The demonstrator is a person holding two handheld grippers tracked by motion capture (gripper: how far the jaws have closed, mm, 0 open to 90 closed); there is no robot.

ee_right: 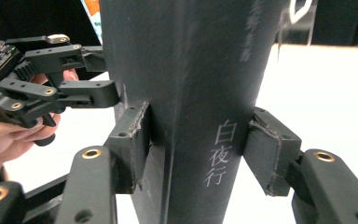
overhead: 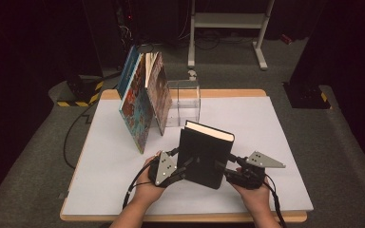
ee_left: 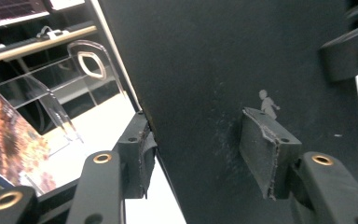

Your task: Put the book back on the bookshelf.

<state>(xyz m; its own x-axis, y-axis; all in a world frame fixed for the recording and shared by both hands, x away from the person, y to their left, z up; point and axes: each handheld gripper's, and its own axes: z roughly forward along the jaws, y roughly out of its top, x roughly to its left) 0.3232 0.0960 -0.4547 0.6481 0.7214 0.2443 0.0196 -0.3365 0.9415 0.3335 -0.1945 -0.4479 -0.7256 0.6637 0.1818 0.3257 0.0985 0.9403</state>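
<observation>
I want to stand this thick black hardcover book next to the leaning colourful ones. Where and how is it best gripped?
Grip the thick black hardcover book across its thickness, low down, one gripper from each side. It stands upright, so its flat covers give the pads parallel faces. The left gripper clamps the page edge, the right gripper the spine. Probably a steady hold.

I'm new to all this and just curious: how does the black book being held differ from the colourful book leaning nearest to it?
The black book has a plain dark cover with small pale characters on its spine; the colourful book is covered in red and blue pictures. The black book stands nearly upright, gripped by the left tool and right tool; the colourful book leans to the right, untouched. The black book looks thicker. Both are on the same table.
</observation>
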